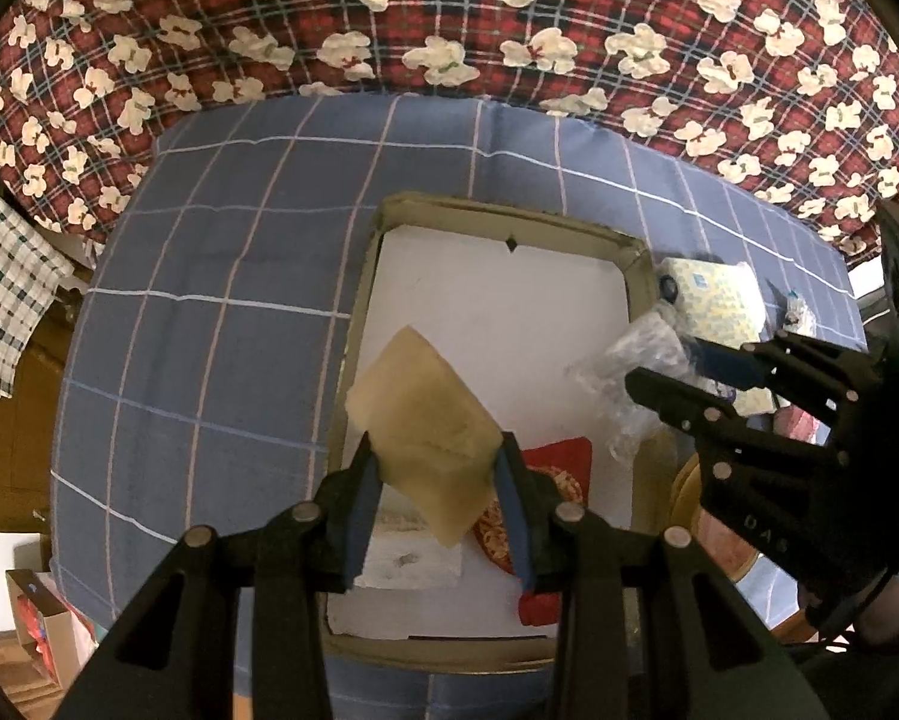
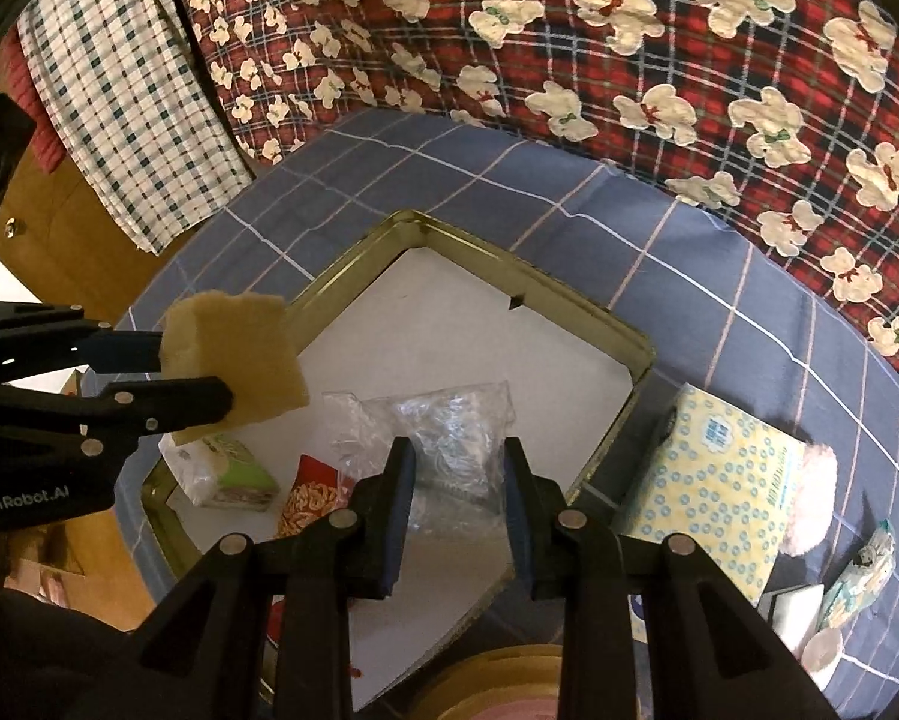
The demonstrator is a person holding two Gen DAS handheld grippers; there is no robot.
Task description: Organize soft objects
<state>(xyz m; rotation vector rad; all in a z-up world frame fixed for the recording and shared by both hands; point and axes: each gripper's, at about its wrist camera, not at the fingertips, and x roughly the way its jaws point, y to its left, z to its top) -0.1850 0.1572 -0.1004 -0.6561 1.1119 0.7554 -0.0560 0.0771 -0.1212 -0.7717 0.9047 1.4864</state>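
The left tool [image 1: 439, 483] grips a tan sponge [image 1: 428, 426] above the tray [image 1: 353, 324], toward seven o'clock; the right tool [image 2: 458, 489] pinches a clear plastic bag [image 2: 443, 432] over the tray's five o'clock side.

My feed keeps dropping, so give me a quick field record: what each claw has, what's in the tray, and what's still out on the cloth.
left claw: shut on the tan sponge, held above the tray
right claw: shut on the clear plastic bag, over the tray
tray: gold-rimmed, white floor, on the blue checked cloth
in tray: red snack packet; green-and-white packet
outside tray: yellow tissue pack, to the tray's right
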